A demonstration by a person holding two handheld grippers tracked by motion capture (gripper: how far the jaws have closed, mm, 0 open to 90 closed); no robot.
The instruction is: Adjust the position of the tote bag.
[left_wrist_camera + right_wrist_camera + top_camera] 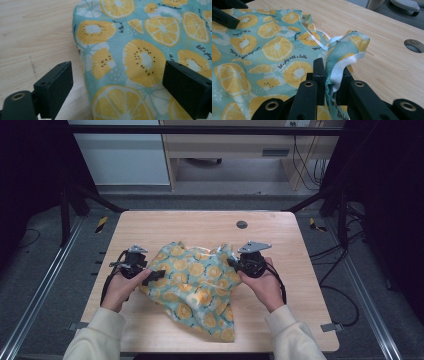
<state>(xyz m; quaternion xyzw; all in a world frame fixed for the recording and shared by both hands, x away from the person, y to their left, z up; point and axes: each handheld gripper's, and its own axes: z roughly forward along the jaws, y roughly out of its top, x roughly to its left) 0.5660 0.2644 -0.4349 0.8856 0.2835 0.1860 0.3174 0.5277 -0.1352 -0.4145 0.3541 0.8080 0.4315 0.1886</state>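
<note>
Right gripper clamped on a bunched, white-hemmed edge of the fruit-print cloth, right side of the heap, pinch looks solid. Left gripper wide open, jaws straddling the cloth's left edge, nothing pinched yet. Cloth sitting crumpled mid-table, spilling toward the near edge. Thin, light, floppy stuff by the look of it: zero stiffness, bound to sag and fold wherever unsupported, not fragile, probably a bit slidey on the wood. Best grabbed at a hem or corner, two thicknesses bunched together. Count: one cloth, two grippers, one round grommet hole far side.
</note>
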